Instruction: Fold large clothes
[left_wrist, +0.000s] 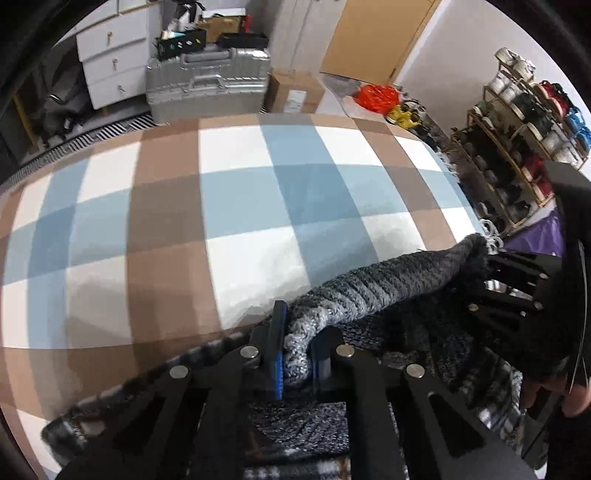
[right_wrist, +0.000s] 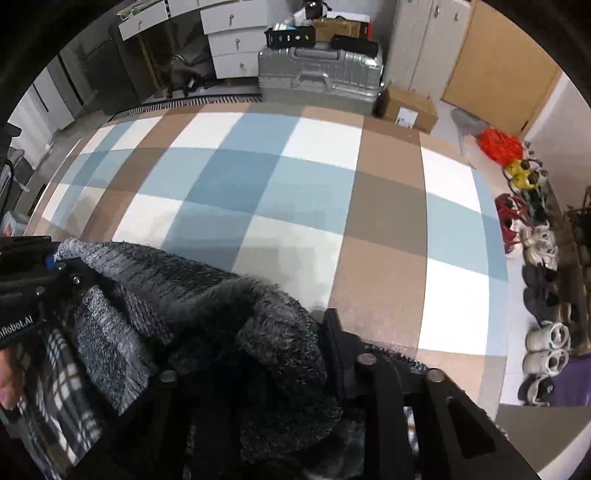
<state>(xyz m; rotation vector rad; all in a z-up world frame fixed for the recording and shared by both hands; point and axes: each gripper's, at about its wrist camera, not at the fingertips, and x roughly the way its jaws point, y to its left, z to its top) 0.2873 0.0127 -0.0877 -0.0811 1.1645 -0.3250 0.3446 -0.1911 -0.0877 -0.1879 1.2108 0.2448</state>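
Observation:
A grey knit garment (left_wrist: 369, 291) with a ribbed edge hangs stretched between both grippers over a checked rug (left_wrist: 236, 206). Black-and-white plaid cloth (right_wrist: 59, 398) shows under it. In the left wrist view my left gripper (left_wrist: 296, 360) is shut on the knit edge, its blue pads (left_wrist: 277, 354) pressing the fabric. My right gripper (left_wrist: 489, 258) pinches the other end at the right. In the right wrist view the knit (right_wrist: 221, 317) bunches over the right gripper (right_wrist: 280, 332), hiding its left finger. The left gripper (right_wrist: 59, 264) holds the far corner there.
A blue, brown and white rug (right_wrist: 295, 192) covers the floor. Beyond it stand a silver suitcase (right_wrist: 317, 77), a cardboard box (right_wrist: 406, 109) and white drawers (right_wrist: 232, 40). Shoes (right_wrist: 535, 240), a red bag (right_wrist: 500, 146) and a shoe rack (left_wrist: 517, 147) line the right side.

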